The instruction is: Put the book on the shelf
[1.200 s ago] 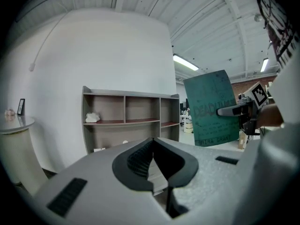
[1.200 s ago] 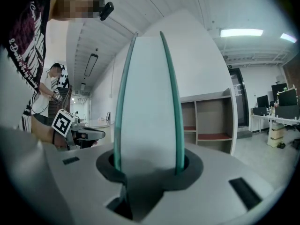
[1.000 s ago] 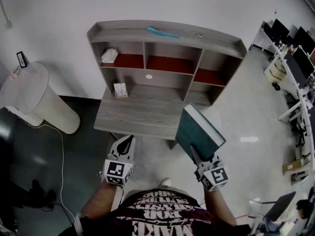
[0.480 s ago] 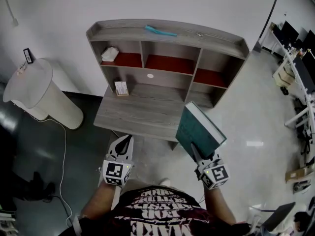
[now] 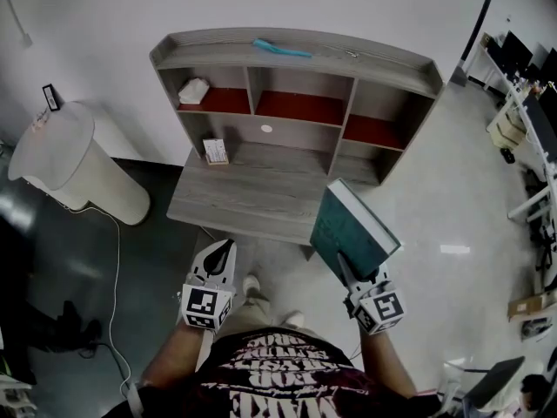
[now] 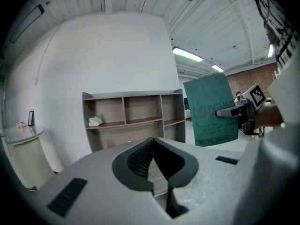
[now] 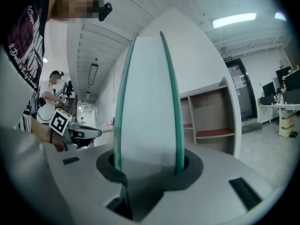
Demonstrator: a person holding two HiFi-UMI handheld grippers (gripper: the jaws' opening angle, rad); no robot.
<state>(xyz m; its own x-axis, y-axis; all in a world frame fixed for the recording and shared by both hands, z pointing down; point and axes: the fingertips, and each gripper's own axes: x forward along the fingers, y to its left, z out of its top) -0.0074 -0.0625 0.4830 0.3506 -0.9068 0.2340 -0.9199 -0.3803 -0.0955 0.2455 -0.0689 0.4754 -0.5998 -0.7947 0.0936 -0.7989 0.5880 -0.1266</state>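
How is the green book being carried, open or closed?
Closed. The book shows both green covers tight against its white pages, clamped by the right gripper.

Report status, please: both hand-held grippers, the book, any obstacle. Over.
Left hand-held gripper shut, empty. Right hand-held gripper shut on teal book, short of the shelf. White lump in left compartment; nothing seen between book and shelf.

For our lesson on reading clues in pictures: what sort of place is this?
Probably an office or workshop room, not a home: desks with monitors line one side, strip lights run along a high ceiling, and a shelf stands against a plain white wall.
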